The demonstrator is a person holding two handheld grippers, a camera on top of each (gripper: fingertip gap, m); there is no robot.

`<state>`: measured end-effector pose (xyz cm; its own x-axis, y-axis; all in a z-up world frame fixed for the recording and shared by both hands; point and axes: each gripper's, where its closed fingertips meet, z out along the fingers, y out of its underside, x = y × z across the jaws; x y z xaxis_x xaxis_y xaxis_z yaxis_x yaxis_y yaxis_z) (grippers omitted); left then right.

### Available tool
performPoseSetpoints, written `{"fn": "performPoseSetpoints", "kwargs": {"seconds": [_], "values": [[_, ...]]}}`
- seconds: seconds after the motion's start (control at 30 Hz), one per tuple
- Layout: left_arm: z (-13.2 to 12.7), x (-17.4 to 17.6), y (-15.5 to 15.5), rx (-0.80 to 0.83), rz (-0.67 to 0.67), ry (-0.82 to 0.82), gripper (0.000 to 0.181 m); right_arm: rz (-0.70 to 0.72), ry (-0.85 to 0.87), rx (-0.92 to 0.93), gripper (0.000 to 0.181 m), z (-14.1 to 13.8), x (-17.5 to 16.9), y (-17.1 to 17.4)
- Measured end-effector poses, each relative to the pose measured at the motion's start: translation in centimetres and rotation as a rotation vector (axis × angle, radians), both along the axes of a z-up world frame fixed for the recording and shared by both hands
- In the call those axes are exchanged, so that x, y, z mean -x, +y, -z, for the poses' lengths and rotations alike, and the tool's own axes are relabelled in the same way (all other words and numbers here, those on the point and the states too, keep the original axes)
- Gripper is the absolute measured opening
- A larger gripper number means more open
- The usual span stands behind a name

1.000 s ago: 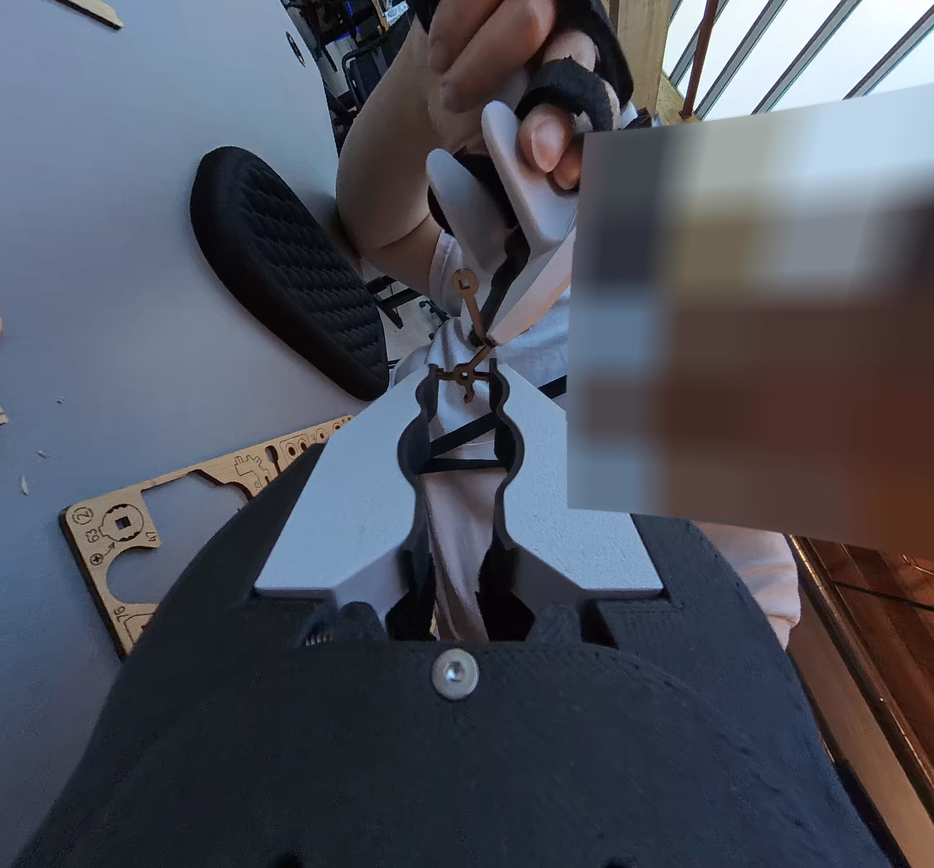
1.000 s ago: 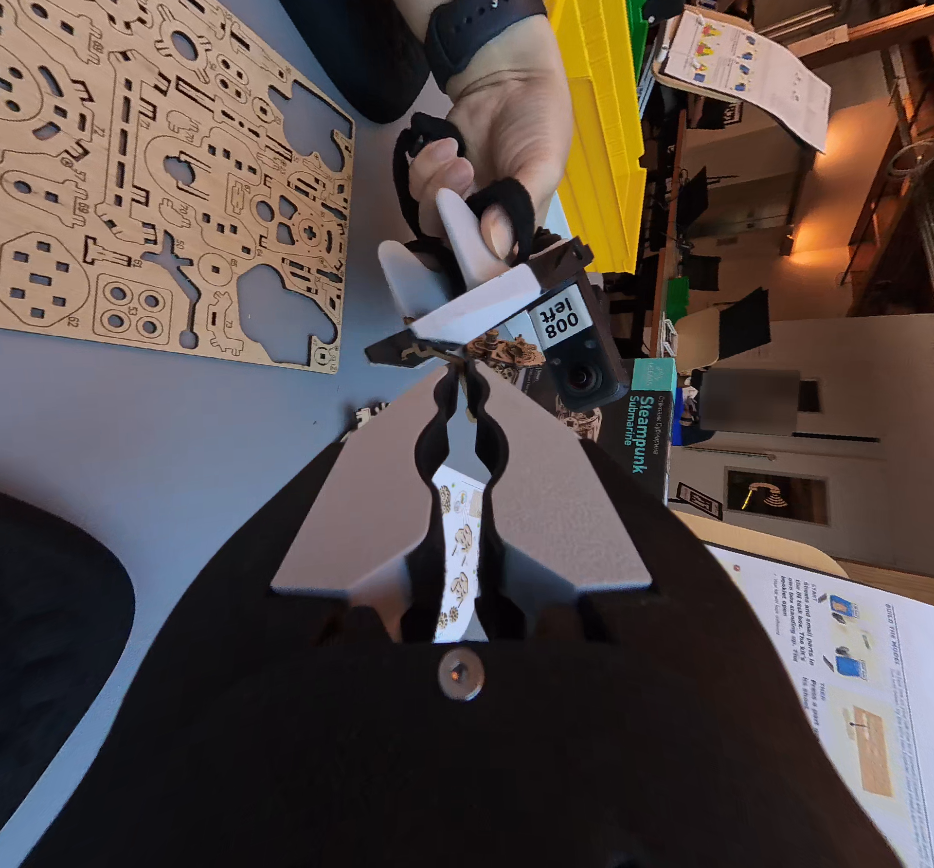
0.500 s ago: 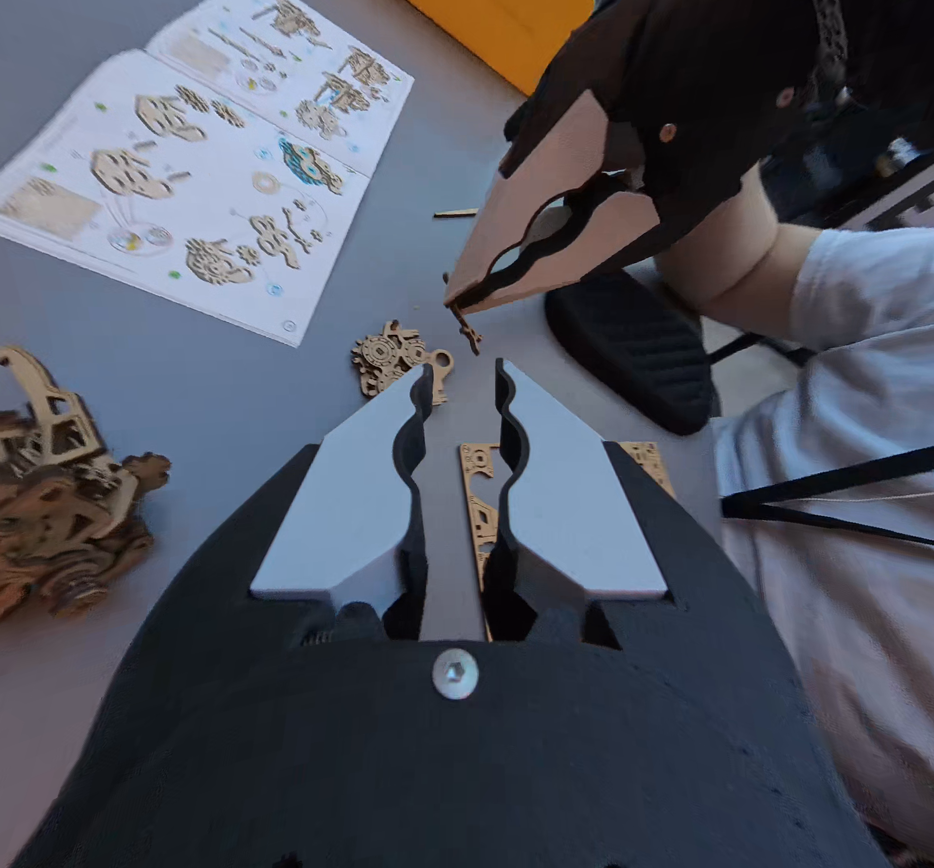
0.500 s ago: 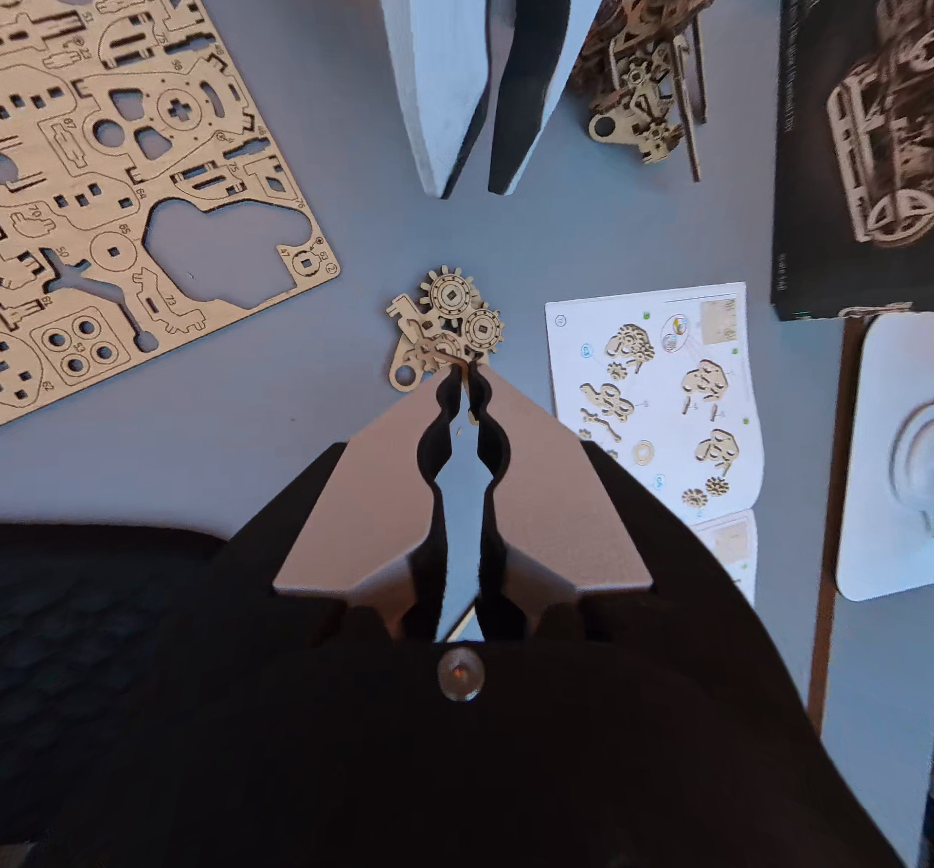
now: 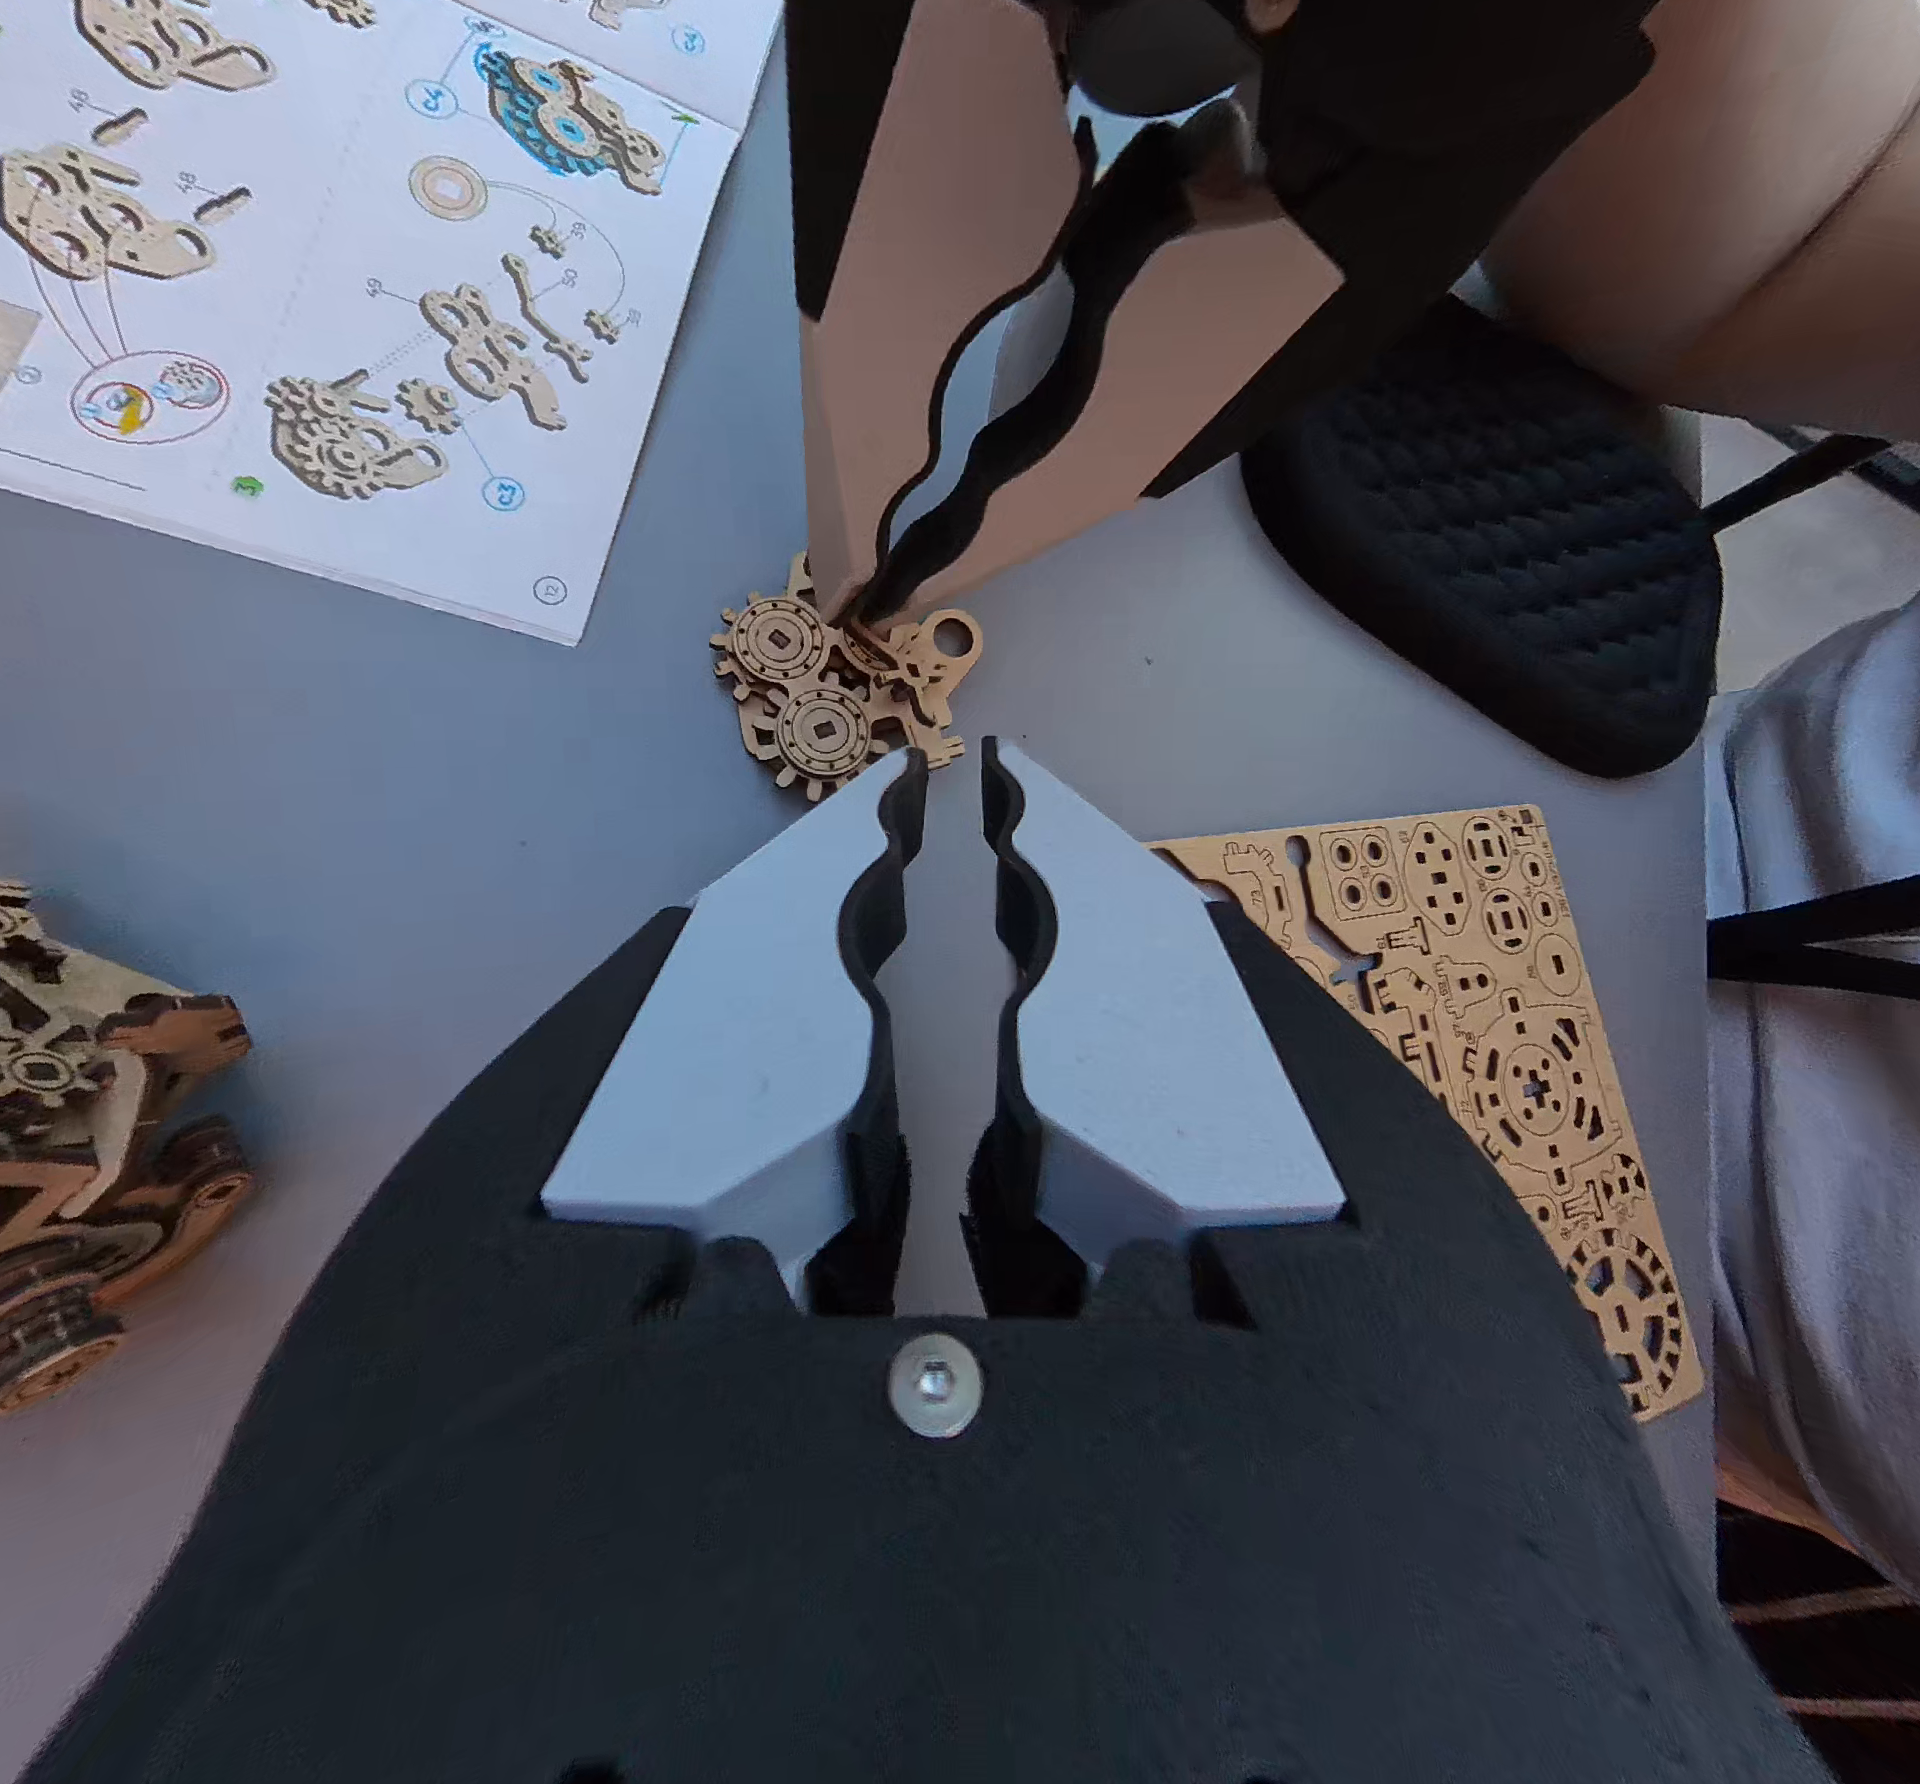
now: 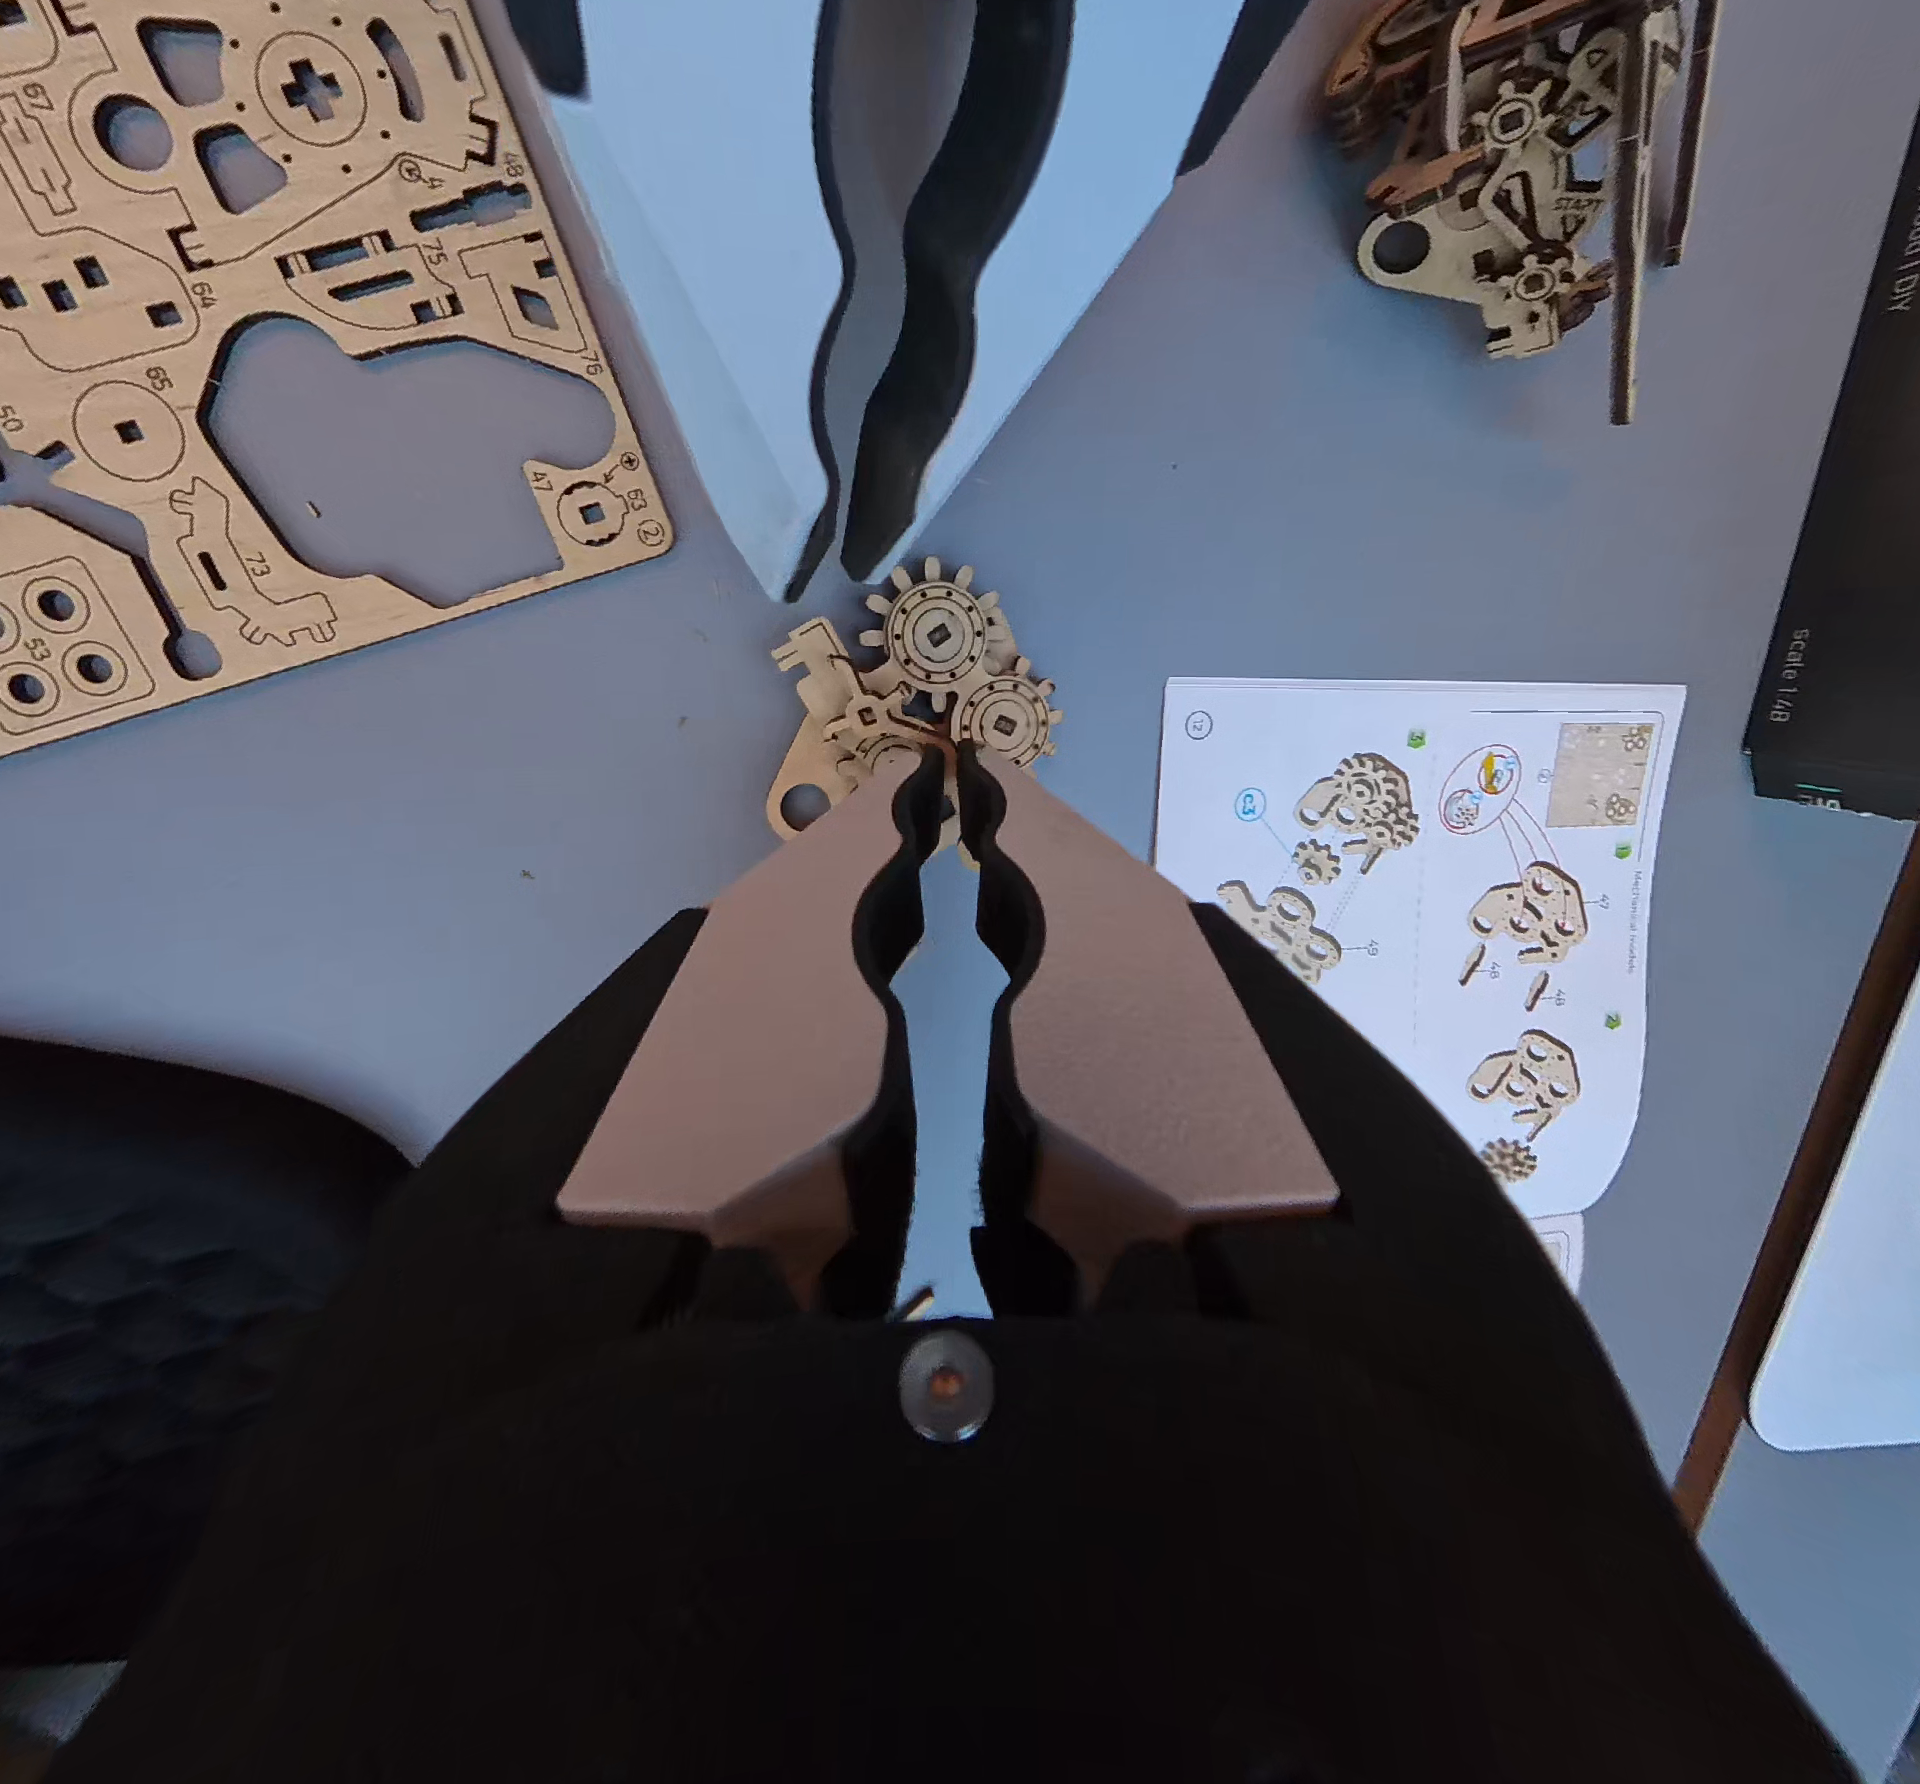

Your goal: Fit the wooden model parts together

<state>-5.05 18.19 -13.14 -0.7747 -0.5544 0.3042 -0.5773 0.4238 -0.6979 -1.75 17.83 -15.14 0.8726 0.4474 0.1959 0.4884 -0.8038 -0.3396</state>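
While the gear assembly (image 5: 842, 685) lies flat, right gripper (image 6: 940, 766) tips pinching a small part onto it, left gripper (image 5: 948, 752) slightly parted, empty, just beside.

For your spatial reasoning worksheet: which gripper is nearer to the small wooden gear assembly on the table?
Right. The right gripper has its tips down on the gear assembly, pinching a thin part there. The left gripper hovers open just beside it, apparently not touching.

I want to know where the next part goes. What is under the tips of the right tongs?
The right tongs pinch a thin brown wooden piece over the gear assembly lying on the grey table. Their fingers cover the exact slot beneath.
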Motion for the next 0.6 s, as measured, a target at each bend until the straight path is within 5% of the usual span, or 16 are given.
{"fn": "performPoseSetpoints", "kwargs": {"seconds": [0.3,0.6], "values": [[1.2,0.0,-0.2,-0.032,0.019,0.012,0.012,0.034,0.067,-0.027,0.001,-0.8,-0.1,-0.4],[-2.2,-0.1,-1.8,0.202,-0.071,0.124,0.027,0.023,0.032,-0.221,0.001,-4.4,0.9,-0.5]]}}
